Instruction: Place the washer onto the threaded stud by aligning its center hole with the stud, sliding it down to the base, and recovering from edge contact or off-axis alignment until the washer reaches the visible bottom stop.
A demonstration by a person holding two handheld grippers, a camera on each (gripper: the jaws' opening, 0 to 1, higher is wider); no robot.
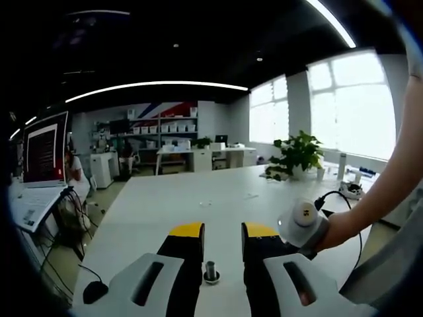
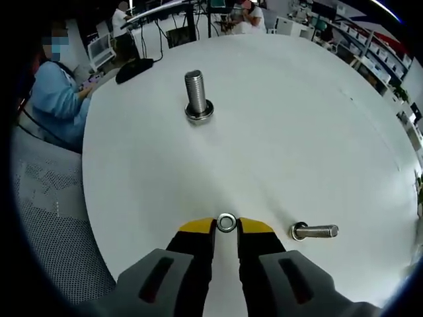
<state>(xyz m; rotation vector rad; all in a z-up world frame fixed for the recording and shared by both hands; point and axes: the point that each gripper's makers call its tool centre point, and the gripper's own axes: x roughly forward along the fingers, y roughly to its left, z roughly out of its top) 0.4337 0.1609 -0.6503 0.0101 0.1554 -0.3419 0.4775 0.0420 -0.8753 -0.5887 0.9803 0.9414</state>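
Observation:
In the right gripper view, my right gripper (image 2: 226, 226) is shut on a small steel washer (image 2: 226, 222), pinched edge-on between the yellow tips above the white table (image 2: 297, 119). The threaded stud (image 2: 197, 92) stands upright on its wide base further ahead, slightly left of the jaw line and well apart from the washer. In the left gripper view, my left gripper (image 1: 223, 231) is open. A short upright stud (image 1: 211, 270) shows low in the gap between its jaws, touching neither.
A second bolt (image 2: 316, 231) lies on its side just right of the right jaws. A black mouse (image 2: 134, 69) sits near the table's far edge, and a seated person (image 2: 56, 92) is at the left. A person's arm (image 1: 370, 205) comes in from the right. A potted plant (image 1: 297, 153) stands at the back.

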